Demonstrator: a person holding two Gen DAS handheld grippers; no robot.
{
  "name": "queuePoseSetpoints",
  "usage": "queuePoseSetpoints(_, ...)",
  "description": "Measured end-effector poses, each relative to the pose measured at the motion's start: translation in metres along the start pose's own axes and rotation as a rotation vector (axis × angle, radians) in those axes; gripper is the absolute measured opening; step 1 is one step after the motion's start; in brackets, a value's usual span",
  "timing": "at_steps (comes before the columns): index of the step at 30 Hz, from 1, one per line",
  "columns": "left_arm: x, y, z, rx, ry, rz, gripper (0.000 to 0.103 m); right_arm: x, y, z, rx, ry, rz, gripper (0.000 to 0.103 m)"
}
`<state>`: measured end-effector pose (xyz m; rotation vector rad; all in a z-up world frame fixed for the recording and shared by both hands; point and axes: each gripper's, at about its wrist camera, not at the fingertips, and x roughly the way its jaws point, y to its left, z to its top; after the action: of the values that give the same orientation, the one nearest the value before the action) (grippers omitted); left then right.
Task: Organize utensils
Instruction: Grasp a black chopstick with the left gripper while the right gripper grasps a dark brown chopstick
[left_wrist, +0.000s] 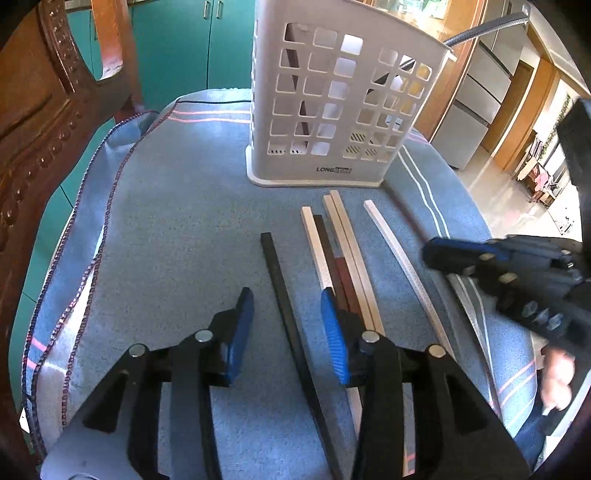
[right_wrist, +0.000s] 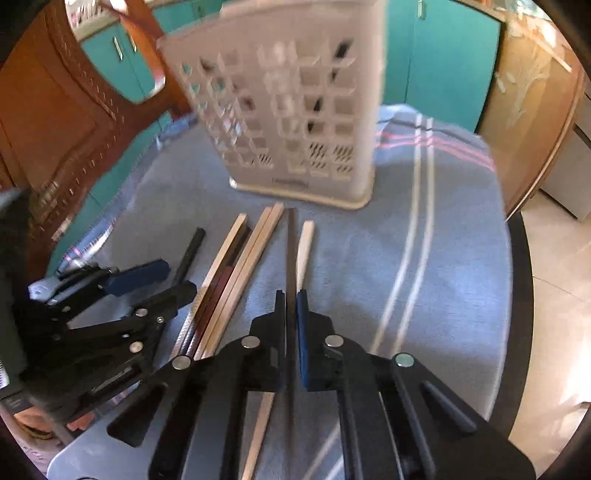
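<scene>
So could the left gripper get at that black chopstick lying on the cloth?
Probably yes. The left gripper is open with the black chopstick lying between its fingers, apart from the other sticks, nothing covering it.

It was a home kitchen or dining area. Teal cabinets (left_wrist: 177, 44), a carved wooden chair (left_wrist: 44, 110) and a steel fridge (left_wrist: 476, 99) surrounded a cloth-covered table (left_wrist: 177, 221).

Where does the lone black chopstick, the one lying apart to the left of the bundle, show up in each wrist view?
Left wrist: black chopstick runs centre to bottom, between the open left gripper fingers.
Right wrist: only its upper end shows, centre-left, behind the left gripper.
Shared landmark: white utensil basket, upright on the blue cloth.
</scene>
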<state>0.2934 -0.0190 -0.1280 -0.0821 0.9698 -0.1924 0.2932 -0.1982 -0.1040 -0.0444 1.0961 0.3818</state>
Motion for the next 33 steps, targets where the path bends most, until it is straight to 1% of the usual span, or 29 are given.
queuePoseSetpoints(3, 0.001, -0.001, 0.0, 0.002, 0.0, 0.002, 0.04, -0.015, -0.017, -0.005, 0.057, -0.014, -0.015, 0.006)
queuePoseSetpoints(5, 0.0, -0.002, 0.0, 0.003, -0.002, 0.007, 0.04, -0.013, -0.03, -0.006, 0.104, 0.003, -0.038, 0.006)
queuePoseSetpoints(8, 0.001, -0.001, 0.001, -0.005, 0.0, 0.0, 0.041, -0.003, -0.044, -0.009, 0.164, 0.055, -0.056, 0.007)
queuePoseSetpoints(10, 0.001, -0.001, 0.001, -0.008, 0.001, -0.006, 0.043, 0.0, -0.043, -0.01, 0.167, 0.068, -0.061, 0.007)
queuePoseSetpoints(13, 0.001, -0.002, 0.001, -0.001, 0.0, -0.002, 0.043, -0.004, -0.042, -0.01, 0.157, 0.064, -0.084, 0.011)
queuePoseSetpoints(19, 0.001, -0.003, 0.001, -0.001, 0.001, -0.002, 0.043, 0.001, -0.04, -0.009, 0.146, 0.063, -0.111, 0.012)
queuePoseSetpoints(21, 0.001, -0.002, 0.001, -0.004, 0.002, -0.004, 0.043, 0.007, -0.033, -0.008, 0.131, 0.062, -0.128, 0.012)
queuePoseSetpoints(24, 0.001, 0.002, 0.003, -0.027, 0.009, -0.017, 0.043, 0.009, -0.027, -0.008, 0.117, 0.059, -0.152, 0.013)
queuePoseSetpoints(27, 0.002, 0.01, 0.009, -0.09, 0.023, -0.047, 0.044, 0.01, -0.024, -0.007, 0.122, 0.058, -0.16, 0.013)
queuePoseSetpoints(29, 0.004, 0.01, 0.012, -0.103, 0.03, -0.027, 0.044, 0.01, -0.022, -0.007, 0.12, 0.058, -0.164, 0.015)
queuePoseSetpoints(30, 0.005, 0.008, 0.013, -0.101, 0.035, 0.012, 0.044, 0.01, -0.022, -0.007, 0.116, 0.058, -0.167, 0.016)
queuePoseSetpoints(31, 0.006, 0.005, 0.014, -0.095, 0.037, 0.057, 0.038, 0.01, -0.02, -0.007, 0.112, 0.057, -0.171, 0.017)
queuePoseSetpoints(33, 0.009, 0.0, 0.016, -0.086, 0.041, 0.125, 0.031, 0.011, -0.017, -0.007, 0.104, 0.055, -0.182, 0.017)
